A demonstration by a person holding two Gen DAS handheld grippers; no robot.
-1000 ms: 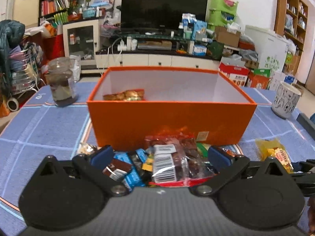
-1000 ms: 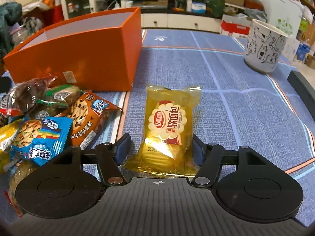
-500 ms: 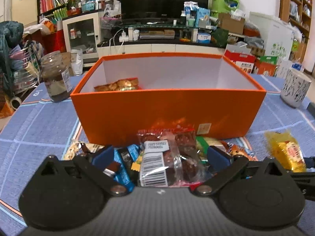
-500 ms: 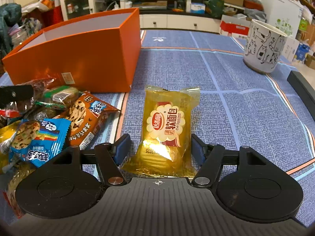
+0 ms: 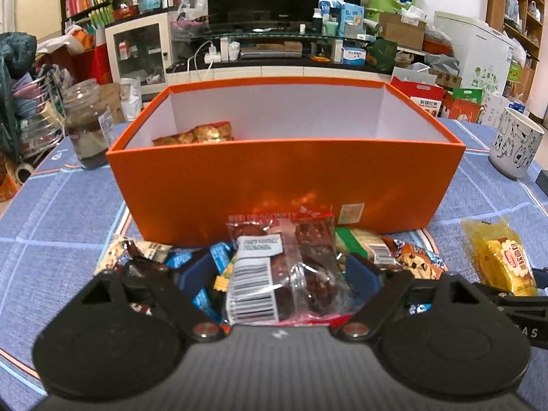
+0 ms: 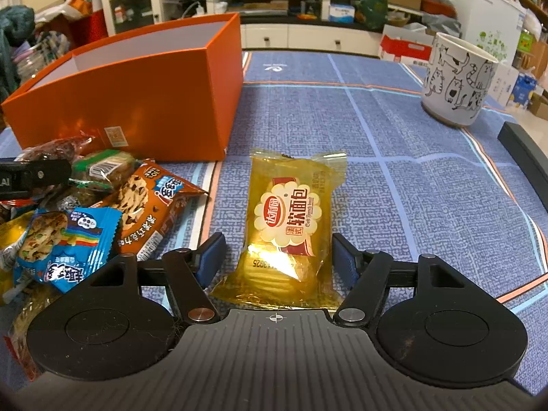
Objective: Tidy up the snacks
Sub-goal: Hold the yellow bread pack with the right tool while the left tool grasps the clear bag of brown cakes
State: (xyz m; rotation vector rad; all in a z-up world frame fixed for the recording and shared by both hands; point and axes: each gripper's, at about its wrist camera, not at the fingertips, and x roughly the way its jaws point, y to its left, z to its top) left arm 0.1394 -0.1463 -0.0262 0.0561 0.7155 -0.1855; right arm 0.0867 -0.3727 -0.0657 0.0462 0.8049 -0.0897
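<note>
Nearest in the left wrist view, the left gripper [image 5: 279, 270] has its blue-padded jaws spread on either side of a clear plastic snack packet with a white barcode label and dark red contents [image 5: 284, 267]; the pads look to stand just off the wrapper rather than pressing it, though the crinkled film makes contact hard to judge. That packet lies on top of a loose heap of wrapped snacks [image 5: 178, 260] on the blue patterned tablecloth [image 5: 51, 226], directly in front of the long wall of the open orange cardboard box with a white interior [image 5: 284, 178]. Inside the box, against its left rear corner, sits one packet of golden-brown snacks [image 5: 195, 134]. In the right wrist view, the right gripper [image 6: 278, 260] is likewise spread wide, its jaws flanking the near end of a yellow translucent soft-bread packet with a red and white label [image 6: 291, 226], which lies flat on the cloth, apart from the heap. To its left are a brown chocolate-chip cookie packet [image 6: 147, 205] and a blue cookie packet [image 6: 65, 243]. Farther off, a white ceramic mug with black cat drawings [image 6: 457, 82] stands to the right, and a glass jar with dark contents [image 5: 87, 126] stands left of the box.
</note>
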